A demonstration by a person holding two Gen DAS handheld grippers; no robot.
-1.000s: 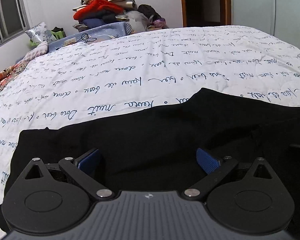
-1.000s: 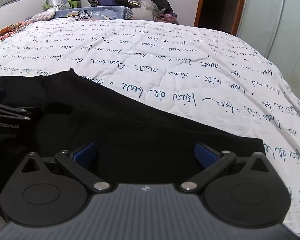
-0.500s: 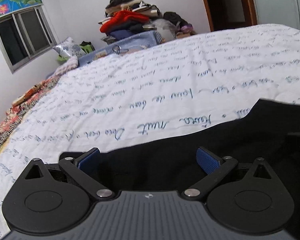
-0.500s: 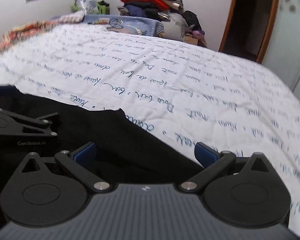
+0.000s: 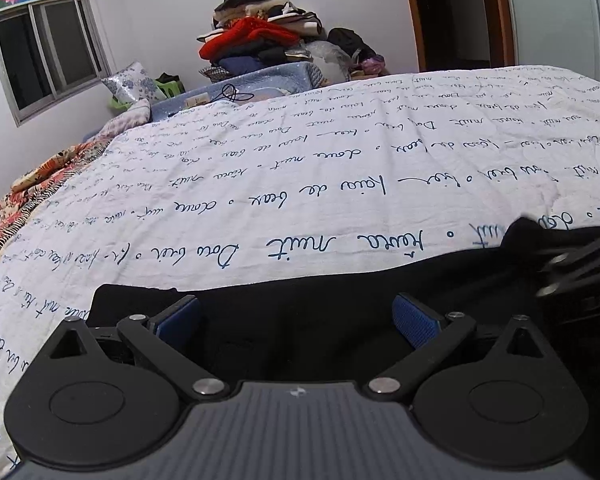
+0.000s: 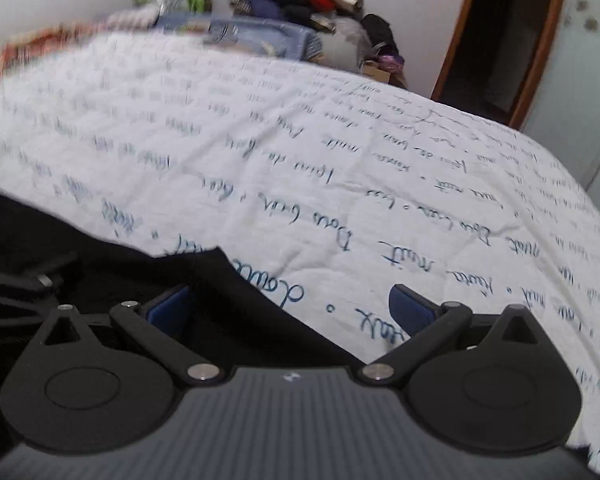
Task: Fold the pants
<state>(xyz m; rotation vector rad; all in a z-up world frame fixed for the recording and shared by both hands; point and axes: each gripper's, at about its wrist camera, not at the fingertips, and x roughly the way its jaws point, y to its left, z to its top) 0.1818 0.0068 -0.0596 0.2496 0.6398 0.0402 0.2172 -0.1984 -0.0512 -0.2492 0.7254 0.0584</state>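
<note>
with both sets of jaws spread wide and nothing between the blue pads, the left gripper (image 5: 296, 316) hangs low over the black pants (image 5: 308, 320), which fill its view from about 9 o'clock across to 3 o'clock. the right gripper (image 6: 290, 312) sits at the cloth's edge: its left pad is over the pants (image 6: 100, 264), its right pad over bare bedspread (image 6: 340, 152). the other tool shows at 3 o'clock in the left view and 9 o'clock in the right, so the two are close together. the pants lie flat on the near part of the white bedspread (image 5: 300, 168) with blue script. they look soft, light and limp, likely to sag and slide; a pinch at an outer edge or corner, through all layers, seems the best hold. a clothes pile (image 5: 268, 40) sits at 12 o'clock.
</note>
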